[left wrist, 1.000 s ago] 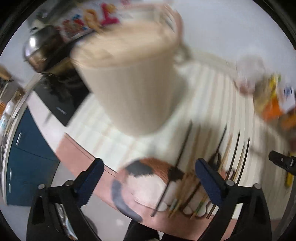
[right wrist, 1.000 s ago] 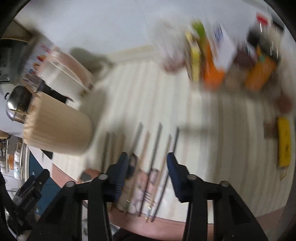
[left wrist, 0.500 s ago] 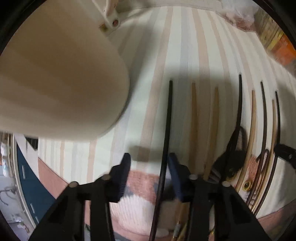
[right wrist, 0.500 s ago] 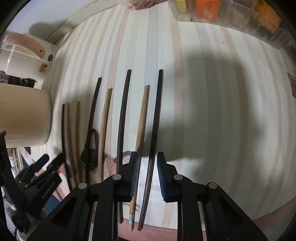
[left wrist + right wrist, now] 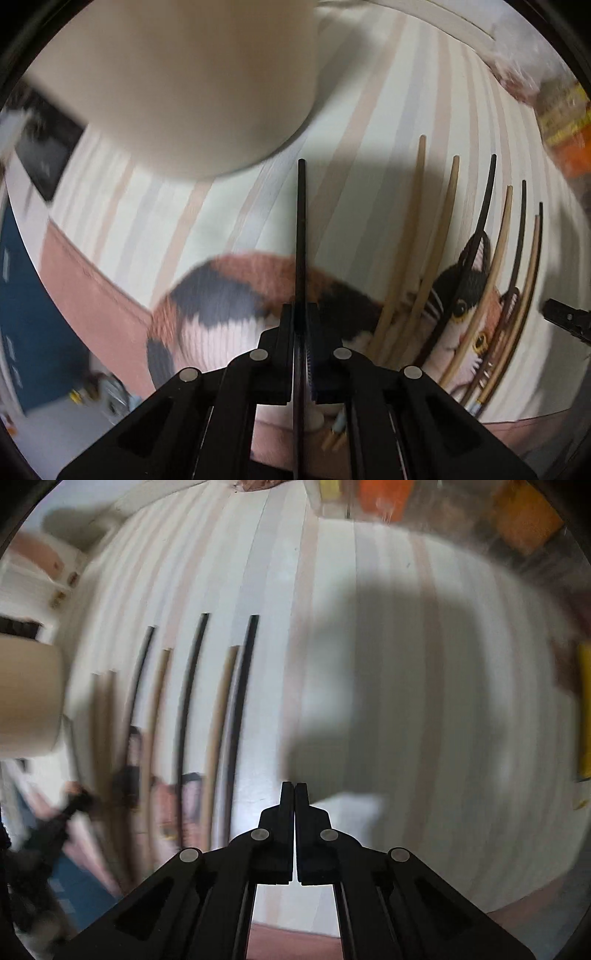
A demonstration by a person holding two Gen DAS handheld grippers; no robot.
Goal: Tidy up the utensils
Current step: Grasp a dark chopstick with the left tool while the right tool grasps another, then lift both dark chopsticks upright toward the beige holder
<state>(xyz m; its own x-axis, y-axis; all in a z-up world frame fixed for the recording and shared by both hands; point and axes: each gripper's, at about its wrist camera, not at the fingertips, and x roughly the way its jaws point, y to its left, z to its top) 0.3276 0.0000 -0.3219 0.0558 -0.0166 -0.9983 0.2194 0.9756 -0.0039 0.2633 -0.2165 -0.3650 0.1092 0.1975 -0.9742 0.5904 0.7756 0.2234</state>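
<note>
One black chopstick in left tool

Matt black chopstick; pale wood chopsticks; woven cloth mat.

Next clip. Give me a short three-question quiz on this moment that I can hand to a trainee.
1. True or false: the left hand-held gripper is shut on a black chopstick.
2. Multiple choice: the right hand-held gripper is A) gripping a tan chopstick, B) shut with nothing between its fingers, C) wide open.
3. Fill in: the held chopstick's far tip points toward the base of the cream ____.

Key: 1 true; 2 B; 3 container. The other chopsticks lie in a row on the striped mat, none between the right fingers.
</note>
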